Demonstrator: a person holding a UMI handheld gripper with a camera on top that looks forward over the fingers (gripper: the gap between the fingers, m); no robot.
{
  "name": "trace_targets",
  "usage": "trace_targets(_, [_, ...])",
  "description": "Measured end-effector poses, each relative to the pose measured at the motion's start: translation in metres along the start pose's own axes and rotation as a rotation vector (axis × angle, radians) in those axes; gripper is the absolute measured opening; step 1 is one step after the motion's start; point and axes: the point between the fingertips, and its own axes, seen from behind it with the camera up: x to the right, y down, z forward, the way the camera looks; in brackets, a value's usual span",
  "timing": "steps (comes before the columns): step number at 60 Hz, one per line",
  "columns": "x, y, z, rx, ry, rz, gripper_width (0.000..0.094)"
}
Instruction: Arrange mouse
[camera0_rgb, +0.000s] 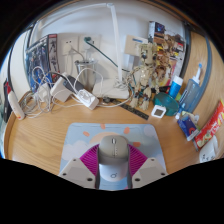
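A beige and grey mouse (113, 153) sits between my gripper's (113, 150) fingers, its nose pointing away from me. Both magenta pads (91, 158) press against its sides, so the gripper is shut on it. Under and ahead of the mouse lies a grey mouse mat (85, 132) with small orange marks, flat on the wooden table (40, 135). The rear of the mouse is hidden between the fingers, and I cannot tell whether it rests on the mat or hangs just above it.
White chargers and tangled cables (75, 92) lie beyond the mat to the left. A wooden figure (145, 60), a teal bowl (167, 102) and a red snack bag (210, 125) crowd the right side. A wall stands behind.
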Motion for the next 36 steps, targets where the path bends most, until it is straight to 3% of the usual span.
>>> trace_targets(12, [0.005,-0.001,0.002,-0.016,0.001,0.01,0.0527])
trace_targets(17, [0.005,0.0,-0.003,-0.042,0.009,-0.013,0.076])
trace_targets(28, [-0.002,-0.011,-0.053,-0.076,0.017,-0.061,0.0787])
trace_targets(36, [-0.011,-0.043,-0.122,-0.024,0.02,-0.051,0.0787])
